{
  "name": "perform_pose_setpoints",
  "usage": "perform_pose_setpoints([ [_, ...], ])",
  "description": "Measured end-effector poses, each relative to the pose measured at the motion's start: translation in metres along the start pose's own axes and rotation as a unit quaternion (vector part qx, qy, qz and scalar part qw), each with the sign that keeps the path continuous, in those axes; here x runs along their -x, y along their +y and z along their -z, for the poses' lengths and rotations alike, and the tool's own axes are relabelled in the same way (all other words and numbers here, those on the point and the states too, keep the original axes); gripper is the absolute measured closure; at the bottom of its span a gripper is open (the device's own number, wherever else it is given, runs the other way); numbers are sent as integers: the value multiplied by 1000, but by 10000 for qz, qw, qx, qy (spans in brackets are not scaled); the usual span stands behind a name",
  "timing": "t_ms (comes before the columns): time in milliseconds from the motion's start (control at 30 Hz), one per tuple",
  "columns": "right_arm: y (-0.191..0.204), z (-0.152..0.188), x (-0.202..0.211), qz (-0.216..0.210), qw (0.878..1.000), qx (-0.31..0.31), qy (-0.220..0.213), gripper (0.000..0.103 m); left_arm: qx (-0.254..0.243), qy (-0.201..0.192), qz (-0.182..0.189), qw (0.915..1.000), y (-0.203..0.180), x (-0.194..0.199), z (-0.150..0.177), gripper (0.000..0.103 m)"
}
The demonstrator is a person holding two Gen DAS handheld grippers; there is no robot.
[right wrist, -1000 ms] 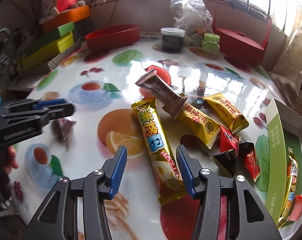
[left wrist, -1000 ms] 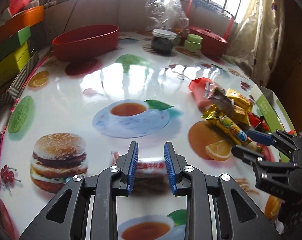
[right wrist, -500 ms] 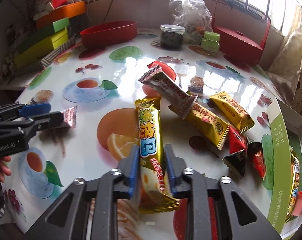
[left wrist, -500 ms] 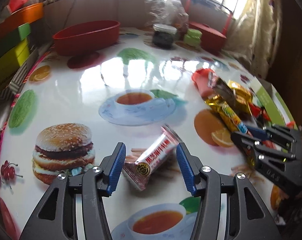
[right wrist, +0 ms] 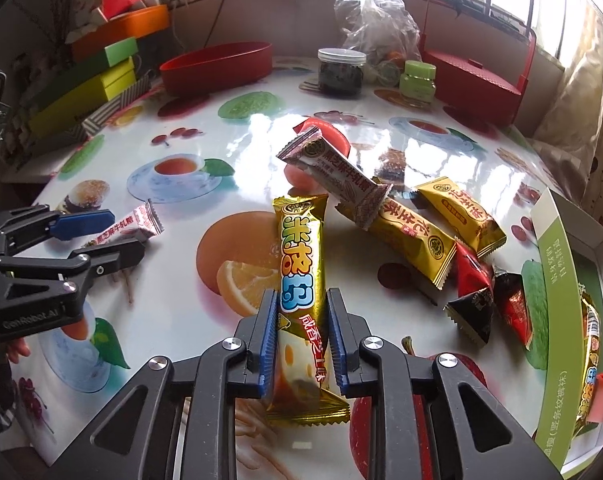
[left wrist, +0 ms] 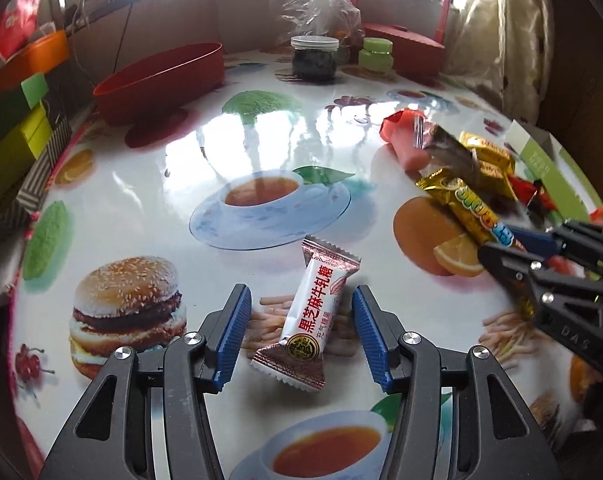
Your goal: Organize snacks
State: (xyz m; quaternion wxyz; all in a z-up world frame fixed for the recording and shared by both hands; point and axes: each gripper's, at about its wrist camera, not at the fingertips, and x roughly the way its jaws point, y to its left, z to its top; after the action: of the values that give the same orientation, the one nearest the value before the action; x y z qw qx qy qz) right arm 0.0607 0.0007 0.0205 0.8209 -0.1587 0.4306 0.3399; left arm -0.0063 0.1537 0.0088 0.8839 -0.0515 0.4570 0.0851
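A pink-and-white nougat candy [left wrist: 315,312] lies flat on the printed tablecloth between the fingers of my left gripper [left wrist: 300,294]. That gripper is open and its blue pads stand clear of the wrapper. The right wrist view shows it at the left [right wrist: 125,232] with the candy [right wrist: 141,220] beside its tips. My right gripper [right wrist: 301,296] is shut on a long gold snack bar [right wrist: 299,256], gripping its lower half. More snacks lie ahead in a heap: a brown-and-white candy [right wrist: 333,176], two gold bars [right wrist: 413,236] and small red and black triangle packs [right wrist: 471,312].
A green-and-white box [right wrist: 561,272] at the right edge holds another gold bar [right wrist: 591,328]. At the back stand a red oval bowl [right wrist: 217,66], a dark jar [right wrist: 341,70], a green jar [right wrist: 417,78], a red case [right wrist: 473,80] and a plastic bag [right wrist: 373,12]. Coloured boxes [right wrist: 81,92] are stacked at the left.
My left gripper has opened and let go of the nougat candy, which now lies on the table between its fingers. My right gripper has shut on the long gold bar.
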Motion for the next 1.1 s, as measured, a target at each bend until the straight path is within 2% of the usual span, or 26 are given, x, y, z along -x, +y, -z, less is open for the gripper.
perform_pose_setpoints([
  [233,0,0,0,50,10000,-48,-24,79,33,-43,19,10000,1,0,0,51],
  [267,0,0,1,43,10000,-53,-25,79,30,-52,30,10000,0,1,0,54],
  [333,0,1,1,41,10000,-54,-35,80,11,-50,42,10000,0,2,0,65],
  [500,2,1,3,35,10000,-53,-52,81,2,-55,123,9999,-2,4,0,71],
  [533,2,1,3,30,10000,-57,-52,81,9,-60,148,9999,-2,4,1,77],
  [600,3,2,4,17,10000,-70,-61,82,15,-61,180,9998,-3,4,1,80],
  [1100,3,5,12,-55,9998,-90,-144,82,-16,-118,417,9991,-16,10,-1,81],
])
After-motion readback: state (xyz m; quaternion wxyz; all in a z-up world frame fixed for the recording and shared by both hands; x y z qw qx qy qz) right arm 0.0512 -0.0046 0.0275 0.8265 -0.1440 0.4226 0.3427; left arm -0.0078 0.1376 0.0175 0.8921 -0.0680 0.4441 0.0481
